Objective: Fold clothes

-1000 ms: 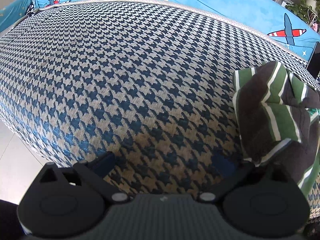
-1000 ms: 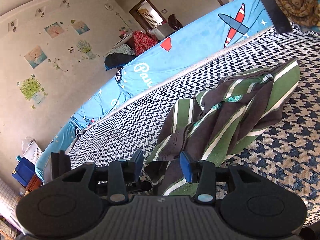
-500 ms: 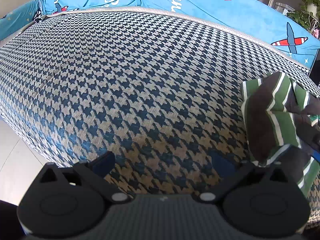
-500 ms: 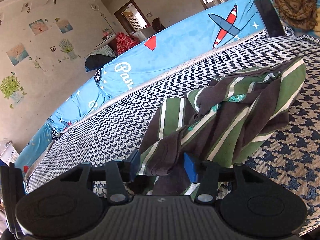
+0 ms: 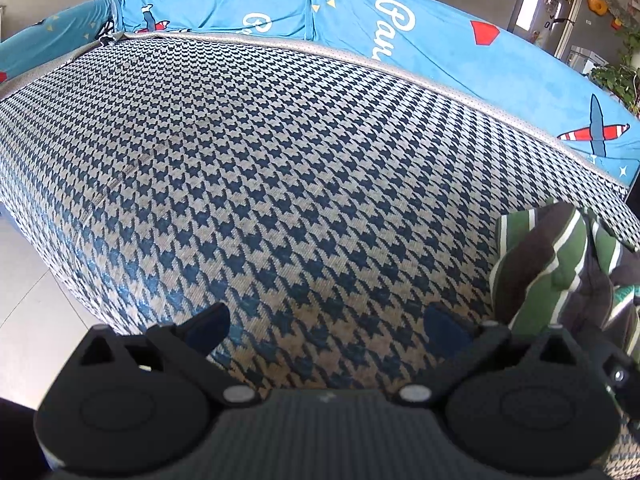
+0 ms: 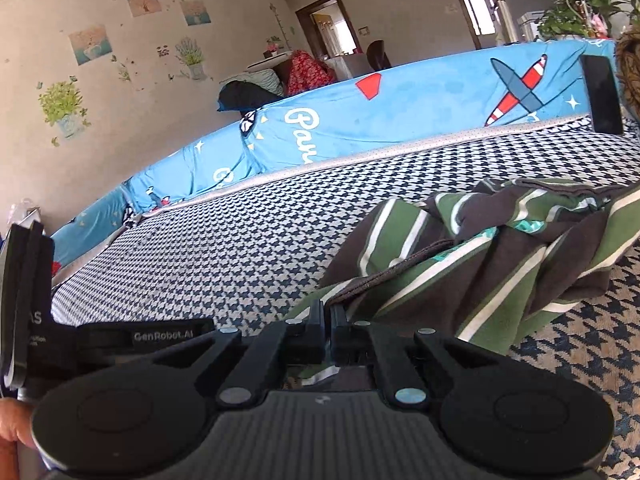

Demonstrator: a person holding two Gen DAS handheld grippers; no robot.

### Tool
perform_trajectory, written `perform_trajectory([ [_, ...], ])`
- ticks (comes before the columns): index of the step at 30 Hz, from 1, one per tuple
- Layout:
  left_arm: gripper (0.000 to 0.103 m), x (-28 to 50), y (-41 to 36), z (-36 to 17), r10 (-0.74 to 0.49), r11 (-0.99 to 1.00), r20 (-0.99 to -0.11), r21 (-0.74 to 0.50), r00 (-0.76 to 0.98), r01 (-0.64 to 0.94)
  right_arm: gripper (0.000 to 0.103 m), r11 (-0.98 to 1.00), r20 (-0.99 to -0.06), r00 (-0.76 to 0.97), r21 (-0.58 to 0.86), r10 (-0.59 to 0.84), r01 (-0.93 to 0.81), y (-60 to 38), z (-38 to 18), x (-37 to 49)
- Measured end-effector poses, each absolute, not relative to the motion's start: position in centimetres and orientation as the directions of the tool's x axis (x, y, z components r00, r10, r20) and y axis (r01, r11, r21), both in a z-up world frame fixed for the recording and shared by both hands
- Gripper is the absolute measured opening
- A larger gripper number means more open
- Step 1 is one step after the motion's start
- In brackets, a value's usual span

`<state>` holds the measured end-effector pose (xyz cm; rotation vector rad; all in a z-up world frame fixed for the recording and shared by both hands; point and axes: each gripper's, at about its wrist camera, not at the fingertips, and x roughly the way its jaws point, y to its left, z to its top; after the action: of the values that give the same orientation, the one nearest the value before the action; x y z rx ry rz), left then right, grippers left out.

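Striped garment: green, brown and white garment [image 5: 560, 276] lies crumpled on the houndstooth mat [image 5: 280, 184], not yet spread or folded.

Left wrist view, tongs: left tongs [image 5: 326, 322] spread wide, nothing between the pads, bare mat beneath.

Left wrist view, garment place: at about 3 o'clock of the frame, just beside the right-hand finger; no contact visible.

Left wrist view, change: a second ago the cloth sat higher and fuller in frame; now it has slid toward 4 o'clock and more blue cover [image 5: 400, 32] shows at 12.

Right wrist view, tongs: right tongs [image 6: 328, 326] pressed together, pinching a dark hem of the garment [image 6: 480, 264].

Right wrist view, garment place: bulk heaped from 1 to 3 o'clock, hem running into the jaws at centre.

Right wrist view, change: jaws stood apart around the cloth a second ago; now clamped on it.

Right wrist view, other: a bit of hand [image 6: 10, 428] at 8 o'clock.

Meaning for task: first grip looks secured; my guess is the left tongs must take another edge before spreading.
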<state>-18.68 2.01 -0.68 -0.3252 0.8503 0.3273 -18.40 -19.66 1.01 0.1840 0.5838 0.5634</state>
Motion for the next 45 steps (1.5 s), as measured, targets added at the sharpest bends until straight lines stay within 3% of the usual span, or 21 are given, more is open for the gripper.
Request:
perform_trajectory([
  [9, 0.103, -19.6, 2.7, 0.4, 0.129, 0.905, -0.741, -0.184, 0.659, -0.384, 0.005, 0.67, -0.568, 0.471, 0.205, 0.675, -0.713, -15.3, -0.1, -21.3],
  [16, 0.103, -19.7, 0.9, 0.3, 0.095, 0.919, -0.749, -0.187, 0.655, -0.347, 0.016, 0.563, -0.63, 0.335, 0.2, 0.701, -0.802, -15.0, -0.8, -22.5],
  [19, 0.103, -19.1, 0.6, 0.1, 0.068, 0.924, -0.75, -0.202, 0.657, -0.326, 0.021, 0.586, -0.646, 0.361, 0.167, 0.672, -0.793, -15.4, -0.9, -22.5],
  [29, 0.103, -16.6, -1.4, -0.3, -0.038, 0.95, -0.759, -0.228, 0.65, -0.211, 0.026, 0.739, -0.65, 0.494, 0.159, 0.578, -0.655, -18.0, 0.5, -21.1],
  [45, 0.103, -9.2, -3.5, -1.3, -0.163, 0.956, -0.812, -0.27, 0.56, -0.113, 0.037, 0.865, -0.587, 0.665, 0.133, 0.462, -0.484, -23.8, 3.6, -17.1],
])
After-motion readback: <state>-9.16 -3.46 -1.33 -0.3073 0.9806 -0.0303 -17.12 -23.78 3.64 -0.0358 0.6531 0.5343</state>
